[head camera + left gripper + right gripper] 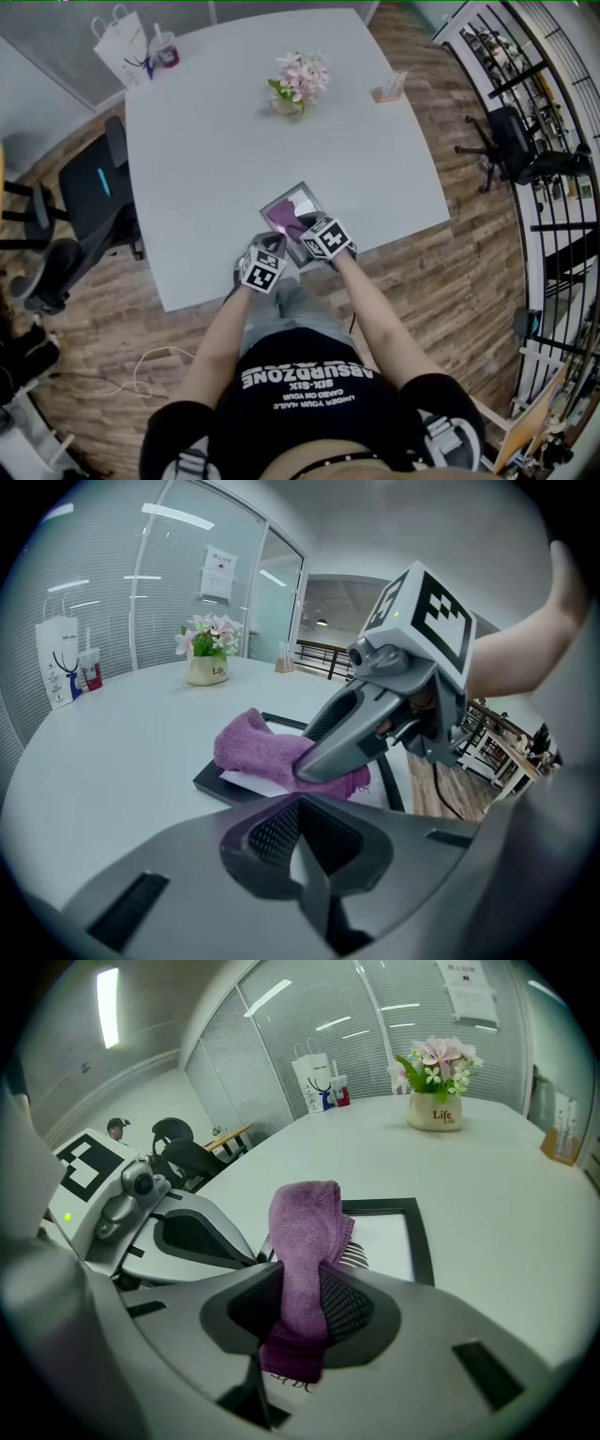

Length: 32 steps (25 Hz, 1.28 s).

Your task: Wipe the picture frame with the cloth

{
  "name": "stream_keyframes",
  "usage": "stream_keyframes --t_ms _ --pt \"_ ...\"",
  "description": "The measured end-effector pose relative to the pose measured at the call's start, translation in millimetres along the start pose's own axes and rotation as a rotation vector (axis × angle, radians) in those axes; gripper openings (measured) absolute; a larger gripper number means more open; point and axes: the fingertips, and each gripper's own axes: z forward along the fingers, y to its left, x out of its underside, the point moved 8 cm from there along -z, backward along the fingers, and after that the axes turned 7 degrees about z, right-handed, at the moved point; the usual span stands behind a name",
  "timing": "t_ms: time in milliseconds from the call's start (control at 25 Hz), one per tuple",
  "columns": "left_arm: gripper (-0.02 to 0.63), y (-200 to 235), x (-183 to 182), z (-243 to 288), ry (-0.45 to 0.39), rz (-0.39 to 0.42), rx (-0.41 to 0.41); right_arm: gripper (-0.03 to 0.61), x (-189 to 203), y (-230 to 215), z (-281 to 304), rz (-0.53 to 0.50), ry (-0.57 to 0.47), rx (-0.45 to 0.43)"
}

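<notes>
Cloth: a purple terry cloth [305, 1232], bunched into a thick roll, lies on the near part of the frame, its free end pointing toward the far side.
Frame: a black-edged rectangular picture frame [417, 1237] with a pale inner panel lies flat on the white table [216, 169], close to the edge nearest the person.
Right gripper: the right gripper [300, 1288] has its jaws clamped on the cloth, the ribbed pads pressing the roll from both sides, with a tail of fabric hanging out behind them. Its tip bears down on the cloth over the frame's near half.
Left gripper: the left gripper [300, 846] has its jaws brought together with nothing between them. It sits just beside the frame's near left corner; whether it touches the frame I cannot tell.
Step in hand: this looks like the wiping itself, with the cloth gripped and resting on the frame.
Next move: it likely calls for sweeping the cloth across the pale panel and along the black border toward the far edge, with light downward pressure.
Risk: the frame lies loose and may slide under the stroke, so the left gripper could steady its corner.
</notes>
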Motion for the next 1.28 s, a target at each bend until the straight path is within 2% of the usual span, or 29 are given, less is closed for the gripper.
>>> stream_keyframes --t_ms 320,520,720,920,1280 --pt "0.015 -0.6 -1.5 -1.1 -0.006 0.005 -0.007 0.121 -2.7 -12.2 -4.2 -0.038 -0.010 0.122" --pt "0.015 -2.2 -0.5 -2.7 0.017 -0.001 0.000 0.121 -4.8 -21.4 -9.7 -0.052 -0.017 0.242" --pt "0.015 -3.2 -0.7 -2.2 0.021 0.006 -0.005 0.123 -6.4 -23.1 -11.6 -0.134 -0.005 0.348" --pt "0.015 -3.0 -1.5 -2.7 0.023 0.027 -0.020 0.123 -6.6 -23.4 -13.6 -0.134 -0.009 0.372" --pt "0.015 -4.2 -2.8 -2.7 0.031 0.048 -0.029 0.123 -1.3 -26.2 -19.6 -0.118 -0.004 0.358"
